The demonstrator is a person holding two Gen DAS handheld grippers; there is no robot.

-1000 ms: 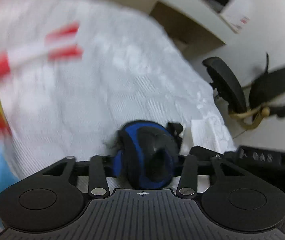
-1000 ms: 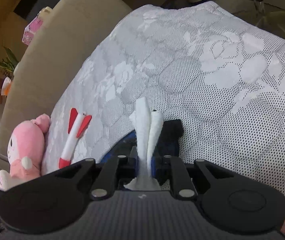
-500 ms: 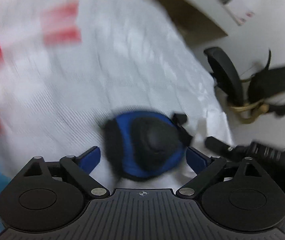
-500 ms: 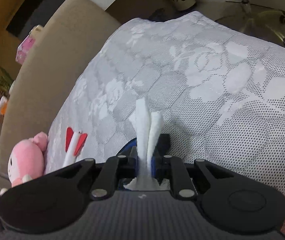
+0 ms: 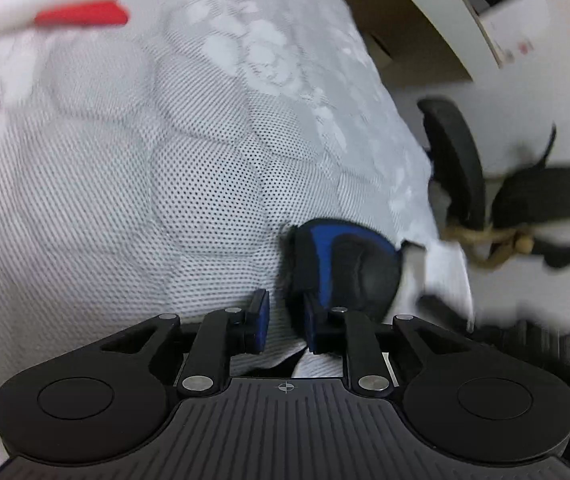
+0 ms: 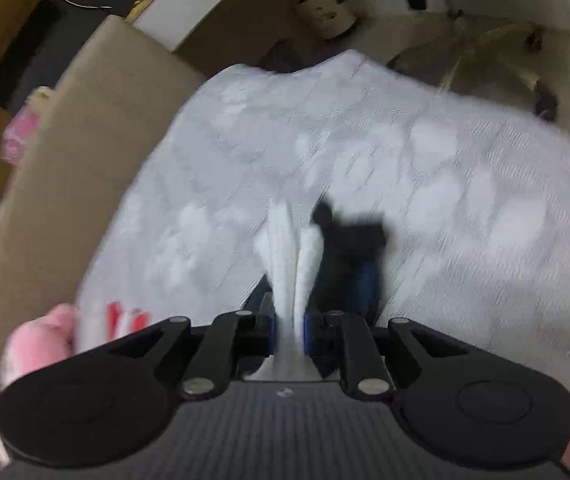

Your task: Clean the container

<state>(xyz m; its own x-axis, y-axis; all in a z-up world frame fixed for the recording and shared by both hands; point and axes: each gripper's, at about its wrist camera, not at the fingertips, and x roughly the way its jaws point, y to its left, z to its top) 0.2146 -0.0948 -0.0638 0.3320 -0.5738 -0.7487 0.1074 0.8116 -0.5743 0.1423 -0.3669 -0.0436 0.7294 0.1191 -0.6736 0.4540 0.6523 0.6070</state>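
The table fills both of my views, covered by a white lace cloth with a flower and honeycomb pattern. The right wrist view is smeared by motion, so the pattern there is only pale blotches. A tan chair back stands along the table's far left edge in that view, and a pink plush toy is half cut off behind my gripper body at the near left edge. A red and white toy rocket lies blurred toward the far left corner in the left wrist view.

The container, a small blue and black pouch, lies near the table's right edge, just beyond and to the right of my left gripper. That gripper's blue pads stand a little apart with only cloth between them; the right pad is close against the container, and I cannot tell whether it touches.

My right gripper is clamped on a folded white wipe standing up between its fingers. Just beyond, a dark shape with blue is too blurred to identify.
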